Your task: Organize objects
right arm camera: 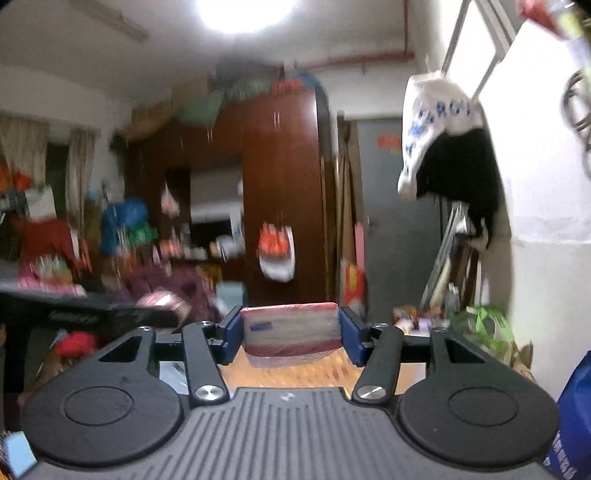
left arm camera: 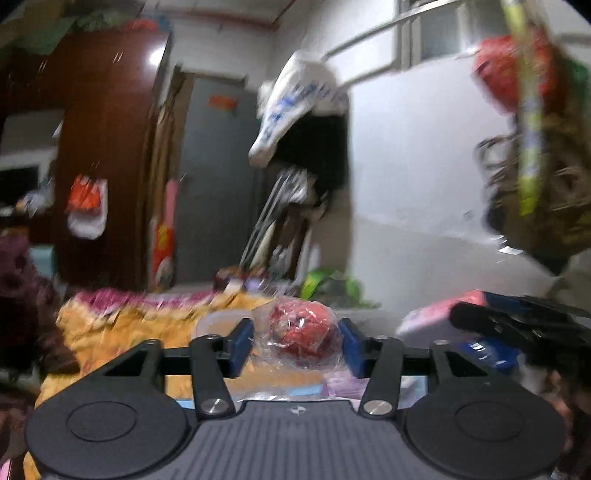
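Wrapped red ball [left arm camera: 303, 332] sits pinched in my left gripper [left arm camera: 295, 341] above the yellow cloth [left arm camera: 122, 325]; right gripper [right arm camera: 290, 334] clamps a flat pink pack [right arm camera: 290, 334]. Keep both level, squeeze gently w/o crushing wrap.

Cluttered room, views blurred. White walls [right arm camera: 546, 192]. Bright ceiling light [right arm camera: 243, 11] overhead. Tall dark red-brown wardrobe [right arm camera: 280, 184], bundles piled on top, a white-and-orange plastic bag [right arm camera: 277, 254] hanging on its front. Grey door [right arm camera: 391, 221] just beside the wardrobe, orange sign on it. White printed bag [right arm camera: 432, 125] over dark clothing [right arm camera: 461, 173] hanging on the right wall. Window frame [left arm camera: 417, 33] high up on that wall. Curtains [right arm camera: 26, 151] far left. Orange-yellow patterned cloth [left arm camera: 122, 325] down low.
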The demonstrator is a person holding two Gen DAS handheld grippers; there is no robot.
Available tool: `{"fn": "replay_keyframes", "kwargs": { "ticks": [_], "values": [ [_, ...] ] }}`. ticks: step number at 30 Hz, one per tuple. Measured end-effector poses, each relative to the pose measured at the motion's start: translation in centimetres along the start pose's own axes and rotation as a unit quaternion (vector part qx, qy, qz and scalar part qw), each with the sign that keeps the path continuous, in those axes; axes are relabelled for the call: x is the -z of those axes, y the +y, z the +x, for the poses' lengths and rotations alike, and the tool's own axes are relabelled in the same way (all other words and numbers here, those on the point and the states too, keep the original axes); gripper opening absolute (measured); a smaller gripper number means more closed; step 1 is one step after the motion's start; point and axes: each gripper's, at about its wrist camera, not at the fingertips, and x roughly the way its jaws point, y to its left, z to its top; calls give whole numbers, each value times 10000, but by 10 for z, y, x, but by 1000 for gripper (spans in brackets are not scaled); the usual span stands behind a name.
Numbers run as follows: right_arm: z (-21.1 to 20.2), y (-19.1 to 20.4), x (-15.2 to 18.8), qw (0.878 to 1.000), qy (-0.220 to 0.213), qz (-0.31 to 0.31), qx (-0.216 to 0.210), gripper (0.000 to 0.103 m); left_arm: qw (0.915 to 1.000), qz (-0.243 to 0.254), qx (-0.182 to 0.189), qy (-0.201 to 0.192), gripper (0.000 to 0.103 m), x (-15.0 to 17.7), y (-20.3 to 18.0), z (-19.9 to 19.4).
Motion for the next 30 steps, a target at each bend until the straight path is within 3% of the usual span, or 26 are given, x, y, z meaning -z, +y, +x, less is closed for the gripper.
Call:
{"fn": "replay_keyframes", "kwargs": {
  "ticks": [2, 4, 5, 6, 8, 13, 18, 21, 22, 26, 30],
  "values": [
    [6, 0, 6, 9999, 130, -18, 113, 76, 9996, -112, 43, 241, 70, 6, 0, 11],
    [-17, -3, 16, 9998, 30, 8, 200, 100, 9998, 52, 161, 67, 71, 21, -3, -9],
    [-40, -6, 24, 9996, -203, 18, 191, 103, 9998, 119, 166, -53, 77, 28, -4, -23],
    [-57, -11, 29, 9991, -381, 66, 165, 103, 9996, 144, 170, -173, 86, 36, -4, -36],
    [-79, -24, 43, 9982, -324, 410, 310, 103, 9995, 137, 139, -251, 89, 57, -6, -63],
    [-83, -44, 102, 9942, 783, 580, 452, 103, 9996, 283, 44, 2, 90, 125, -14, -100],
    [-67, -42, 133, 9877, 1382, 620, 375, 103, 9987, 280, -218, 371, 90, 160, -19, -95],
    [-60, -41, 138, 9864, 1520, 471, 421, 97, 9977, 262, -122, 608, 90, 165, -24, -85],
    [-59, -40, 138, 9858, 1557, 453, 439, 89, 9970, 255, -109, 718, 90, 166, -26, -80],
    [-60, -41, 140, 9857, 1590, 387, 407, 81, 9934, 456, -448, 953, 90, 183, -40, -73],
    [-55, -43, 141, 9845, 1671, 355, 389, 56, 9950, 421, -437, 793, 81, 187, -42, -82]
  ]
}}
